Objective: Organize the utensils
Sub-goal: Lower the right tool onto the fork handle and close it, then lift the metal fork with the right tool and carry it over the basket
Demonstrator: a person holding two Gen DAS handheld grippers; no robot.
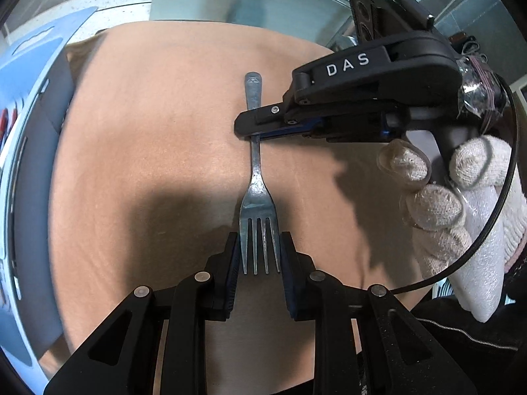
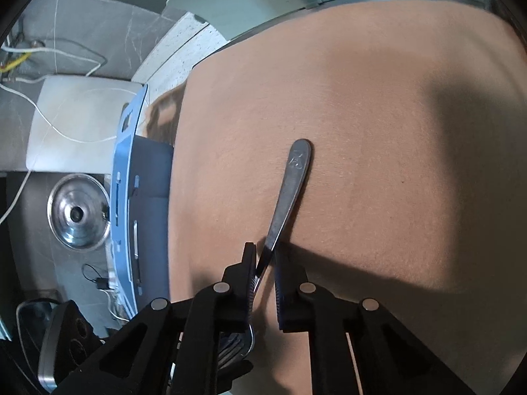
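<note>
One fork (image 1: 256, 177), and that is the only utensil I can count on the tan cloth (image 1: 148, 164). Two grippers are on it, one at each end. My left gripper (image 1: 260, 256) has its pads either side of the tines, touching their outer edges, clamped on the fork's head. My right gripper (image 1: 253, 136) comes in from the side and crosses the handle partway along, jaws pinched together on the thin shaft; in the right wrist view the right gripper (image 2: 268, 263) has the metal squeezed between its pads. A white knitted glove (image 1: 461, 197) wraps the right gripper's grip.

Seen from my left wrist, the fork's long axis runs straight away from me: tines nearest the camera, rounded handle end farthest off. From my right wrist the handle slants up and to the right, its stamped end lying on the cloth.

Left of the fork, at the cloth's edge, stands one blue organizer tray (image 2: 126, 197), well apart from it. Beyond that sits one shiny metal lid (image 2: 77, 212).
</note>
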